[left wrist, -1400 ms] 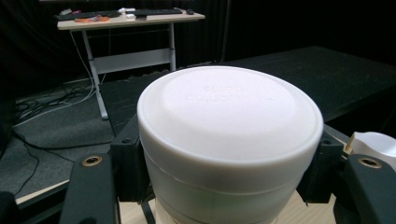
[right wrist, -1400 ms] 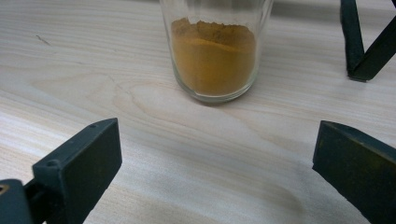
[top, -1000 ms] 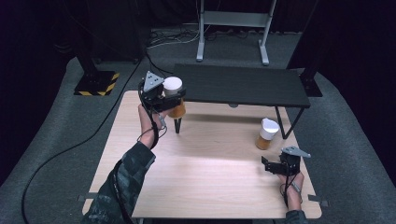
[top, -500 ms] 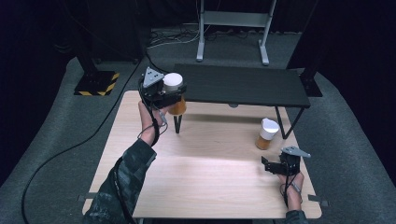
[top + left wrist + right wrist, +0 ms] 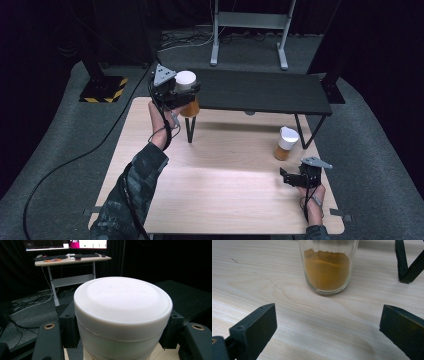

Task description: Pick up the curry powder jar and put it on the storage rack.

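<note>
White-capped glass jar point(image 5: 187, 92) of orange powder, clamped in the left gripper point(image 5: 176, 94) and held up in the air at the near left corner of the black shelf point(image 5: 260, 91). Jar upright; cap point(image 5: 122, 298) level. In the left gripper view the black pads point(image 5: 68, 327) press the jar from both sides just under the cap's rim, jaws drawn in tight on it. The jar's lower part hangs beside the shelf edge; whether it touches the shelf cannot be told.

Pale wooden table point(image 5: 225, 195) below. The person's left forearm, in a dark patterned sleeve point(image 5: 130, 192), reaches up from the bottom edge to that gripper.

Second jar point(image 5: 285, 143), same white cap and orange powder, stands upright on the table near the shelf's right leg point(image 5: 302, 131). Right gripper point(image 5: 290, 177) sits low at the near right of the table, just short of this jar, jaws spread wide with nothing between them. In the right gripper view the jar's glass base point(image 5: 327, 266) stands ahead of the jaws, apart from both, bare wood in the gap.
</note>
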`<state>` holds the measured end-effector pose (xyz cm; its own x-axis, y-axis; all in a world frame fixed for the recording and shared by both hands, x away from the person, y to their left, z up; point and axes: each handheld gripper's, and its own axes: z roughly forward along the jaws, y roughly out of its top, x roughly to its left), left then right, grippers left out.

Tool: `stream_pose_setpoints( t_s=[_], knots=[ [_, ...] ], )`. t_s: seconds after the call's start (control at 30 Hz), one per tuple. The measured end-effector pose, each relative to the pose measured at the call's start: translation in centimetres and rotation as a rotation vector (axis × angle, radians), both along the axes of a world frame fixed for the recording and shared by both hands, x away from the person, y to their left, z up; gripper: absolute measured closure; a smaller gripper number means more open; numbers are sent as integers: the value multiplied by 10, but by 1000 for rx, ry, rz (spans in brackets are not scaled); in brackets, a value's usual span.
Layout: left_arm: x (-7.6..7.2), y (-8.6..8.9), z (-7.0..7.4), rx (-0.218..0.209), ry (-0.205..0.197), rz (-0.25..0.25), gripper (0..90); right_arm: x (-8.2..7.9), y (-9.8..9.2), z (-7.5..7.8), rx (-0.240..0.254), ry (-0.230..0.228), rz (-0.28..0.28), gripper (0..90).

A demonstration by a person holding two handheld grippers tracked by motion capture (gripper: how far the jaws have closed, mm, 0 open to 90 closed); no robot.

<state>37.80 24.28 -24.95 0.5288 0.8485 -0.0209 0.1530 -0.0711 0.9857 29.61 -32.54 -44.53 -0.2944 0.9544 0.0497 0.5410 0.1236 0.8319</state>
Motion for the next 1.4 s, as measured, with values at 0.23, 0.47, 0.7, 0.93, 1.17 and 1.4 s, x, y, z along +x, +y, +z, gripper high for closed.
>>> stream_pose_setpoints(
  t_s=[0.23, 0.47, 0.7, 0.93, 1.17, 1.4],
  knots=[
    [7, -4, 7, 3, -4, 17, 333, 0, 0, 0, -1, 1, 1, 2],
    [15, -7, 7, 2, 0, 34, 333, 0, -1, 0, 3, 1, 0, 2],
    [22, -9, 8, 12, 4, 51, 333, 0, -1, 0, 4, 2, 2, 2],
    [30, -13, 7, 14, 18, 72, 333, 1, -1, 0, 4, 4, 4, 2],
    [37, -20, 8, 25, 26, 85, 333, 2, -2, 0, 7, 7, 7, 2],
    [43, -23, 8, 22, 33, 94, 333, 2, -2, 0, 6, 7, 9, 2]
  ],
)
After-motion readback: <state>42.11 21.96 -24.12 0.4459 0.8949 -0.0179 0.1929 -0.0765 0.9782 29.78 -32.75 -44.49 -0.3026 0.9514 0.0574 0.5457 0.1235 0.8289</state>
